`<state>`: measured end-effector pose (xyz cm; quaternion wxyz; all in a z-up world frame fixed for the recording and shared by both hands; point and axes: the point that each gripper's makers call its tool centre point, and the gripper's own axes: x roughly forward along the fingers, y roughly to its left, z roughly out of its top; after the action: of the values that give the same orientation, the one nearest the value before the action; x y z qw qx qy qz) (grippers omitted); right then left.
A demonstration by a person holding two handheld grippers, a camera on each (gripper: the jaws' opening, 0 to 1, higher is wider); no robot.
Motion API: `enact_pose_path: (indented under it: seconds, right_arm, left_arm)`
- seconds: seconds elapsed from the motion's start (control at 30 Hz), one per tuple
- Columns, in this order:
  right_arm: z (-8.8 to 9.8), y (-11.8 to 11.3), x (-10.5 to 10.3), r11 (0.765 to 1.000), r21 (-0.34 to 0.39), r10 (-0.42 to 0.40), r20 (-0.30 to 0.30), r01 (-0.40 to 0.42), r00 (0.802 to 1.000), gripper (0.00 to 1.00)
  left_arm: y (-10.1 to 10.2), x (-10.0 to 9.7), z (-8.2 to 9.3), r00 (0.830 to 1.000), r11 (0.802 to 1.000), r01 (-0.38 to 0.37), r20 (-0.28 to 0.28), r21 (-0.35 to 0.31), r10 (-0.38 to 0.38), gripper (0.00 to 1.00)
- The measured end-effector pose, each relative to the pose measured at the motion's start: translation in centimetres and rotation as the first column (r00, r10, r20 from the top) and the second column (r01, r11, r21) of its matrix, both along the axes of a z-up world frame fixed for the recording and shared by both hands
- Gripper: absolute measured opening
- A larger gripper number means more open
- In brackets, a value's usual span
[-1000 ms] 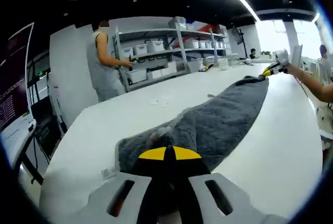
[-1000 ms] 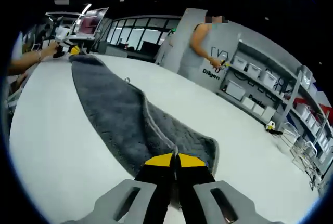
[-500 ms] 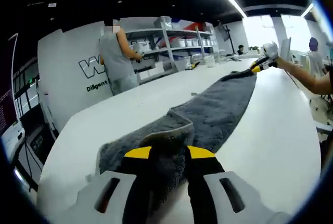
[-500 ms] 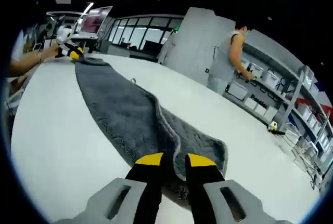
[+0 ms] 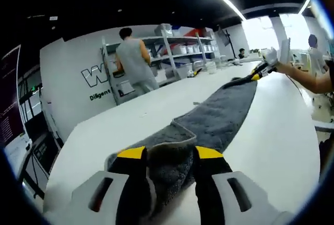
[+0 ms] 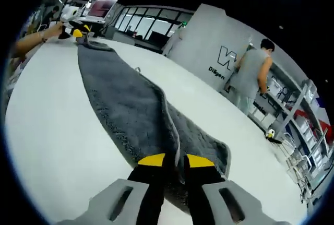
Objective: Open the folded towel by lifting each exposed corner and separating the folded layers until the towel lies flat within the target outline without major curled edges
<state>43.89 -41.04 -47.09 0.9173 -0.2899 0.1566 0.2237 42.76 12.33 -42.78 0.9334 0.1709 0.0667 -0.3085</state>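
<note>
Towel: long grey towel (image 5: 219, 118) stretched along the white counter (image 5: 282, 146), one end under each tongs.
Left tongs (image 5: 169, 153): jaws spread, straddling a bunched towel end.
Right tongs (image 6: 175, 160): jaws slightly parted over the other end's edge.
Background: person (image 6: 251, 79) at shelves.

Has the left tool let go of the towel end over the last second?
Yes. The left tool, shut on the grey towel a second ago, now stands open, the towel end lying loose between its jaws on the white table.

Left tongs (image 5: 169, 154) and right tongs (image 6: 175, 160), grey bodies, black jaws, yellow tips
</note>
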Motion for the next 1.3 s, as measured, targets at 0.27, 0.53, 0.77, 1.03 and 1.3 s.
enact_pose_path:
  seconds: [0.27, 0.53, 0.77, 1.03, 1.3]
  right_arm:
    - [-0.5, 0.5, -0.2, 1.0, -0.027, 0.015, -0.015, -0.015, 1.0, 0.0]
    - [-0.6, 0.7, -0.6, 1.0, -0.013, 0.023, -0.024, -0.023, 0.999, 0.0]
    - [-0.8, 0.8, -0.9, 1.0, -0.011, 0.025, -0.024, -0.026, 0.999, 0.0]
    - [-0.7, 0.6, -1.2, 1.0, 0.007, 0.029, -0.025, -0.028, 0.999, 0.0]
    - [0.0, -0.2, -1.3, 1.0, 0.028, -0.001, -0.002, 0.001, 1.0, 0.0]
  left_arm:
    - [-0.1, -0.3, 0.6, 1.0, 1.0, 0.007, 0.015, 0.008, -0.007, 0.47]
    - [-0.1, 0.6, 0.3, 0.996, 0.997, 0.049, -0.072, -0.054, -0.053, 0.5]
    - [0.3, 2.2, -0.1, 0.993, 0.998, 0.045, -0.107, -0.052, -0.05, 0.38]
    - [0.5, 2.0, -2.1, 0.986, 0.999, 0.042, -0.159, -0.002, -0.042, 0.17]
    - [0.8, 0.9, -1.1, 0.994, 0.999, 0.038, -0.105, -0.006, -0.039, 0.02]
